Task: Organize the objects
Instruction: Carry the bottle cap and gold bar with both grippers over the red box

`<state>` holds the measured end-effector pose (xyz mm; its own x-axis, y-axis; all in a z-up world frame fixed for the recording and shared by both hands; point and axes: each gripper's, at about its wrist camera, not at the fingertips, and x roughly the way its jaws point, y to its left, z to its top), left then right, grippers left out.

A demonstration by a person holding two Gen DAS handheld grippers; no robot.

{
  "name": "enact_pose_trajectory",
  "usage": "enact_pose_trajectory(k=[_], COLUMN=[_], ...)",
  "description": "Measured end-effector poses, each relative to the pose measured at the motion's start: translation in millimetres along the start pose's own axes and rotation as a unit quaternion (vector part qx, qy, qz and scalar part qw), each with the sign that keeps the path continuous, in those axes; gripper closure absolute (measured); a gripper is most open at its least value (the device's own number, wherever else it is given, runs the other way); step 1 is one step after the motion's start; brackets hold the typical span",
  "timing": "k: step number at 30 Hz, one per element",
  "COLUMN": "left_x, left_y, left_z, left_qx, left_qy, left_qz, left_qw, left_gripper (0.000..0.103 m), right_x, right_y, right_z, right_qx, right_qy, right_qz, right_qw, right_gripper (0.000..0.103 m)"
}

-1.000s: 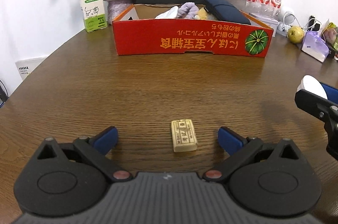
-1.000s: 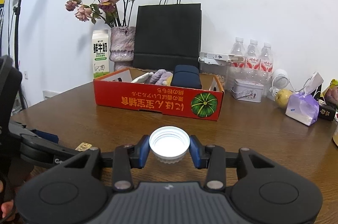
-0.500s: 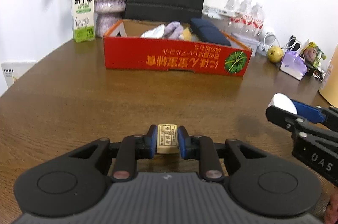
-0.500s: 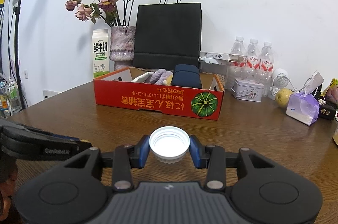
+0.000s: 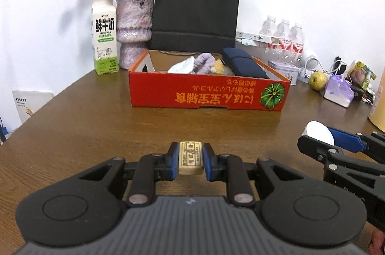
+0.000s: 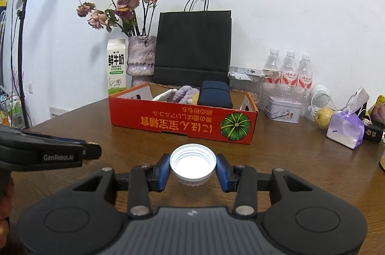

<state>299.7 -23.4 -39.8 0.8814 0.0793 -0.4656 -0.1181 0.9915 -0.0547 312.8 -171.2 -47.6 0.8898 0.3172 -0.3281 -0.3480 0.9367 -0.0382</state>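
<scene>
My left gripper [image 5: 190, 160] is shut on a small beige eraser [image 5: 190, 157] with printed text and holds it above the brown table [image 5: 96, 122]. My right gripper [image 6: 193, 166] is shut on a white bottle cap [image 6: 193, 162], open side up, also held above the table. The cap shows at the right edge of the left wrist view [image 5: 318, 133]. A red cardboard box [image 5: 207, 91] stands ahead of both grippers. It holds a dark blue case [image 5: 243, 64], a purple fluffy item [image 5: 203, 61] and a white item [image 5: 181, 67].
Behind the box stand a milk carton [image 5: 104, 43], a vase of dried roses [image 5: 134, 31] and a black paper bag [image 5: 196, 14]. To the right are water bottles [image 5: 284, 35], a tin [image 6: 284, 109], a yellow fruit [image 5: 318, 80] and a purple tissue pack [image 5: 339, 91].
My left gripper closed on the eraser, which lay on the table a second ago, and lifted it; the view has tilted upward. My right gripper still holds the cap in place.
</scene>
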Motion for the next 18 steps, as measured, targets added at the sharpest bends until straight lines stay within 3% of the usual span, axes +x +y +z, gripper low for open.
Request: enact_pose_trajectory(k=[18], left_x=[10], left_y=[2], left_z=[51], left_qx=[-0.016], left_qy=[-0.038], left_qz=[-0.001], left_qw=[0.9991], left_gripper=[0.081], right_x=[25], right_y=[0], right_z=[59], right_qx=[0.019], right_qy=[-0.044], right_qz=[-0.007], right_qw=[0.999], right_gripper=[0.064])
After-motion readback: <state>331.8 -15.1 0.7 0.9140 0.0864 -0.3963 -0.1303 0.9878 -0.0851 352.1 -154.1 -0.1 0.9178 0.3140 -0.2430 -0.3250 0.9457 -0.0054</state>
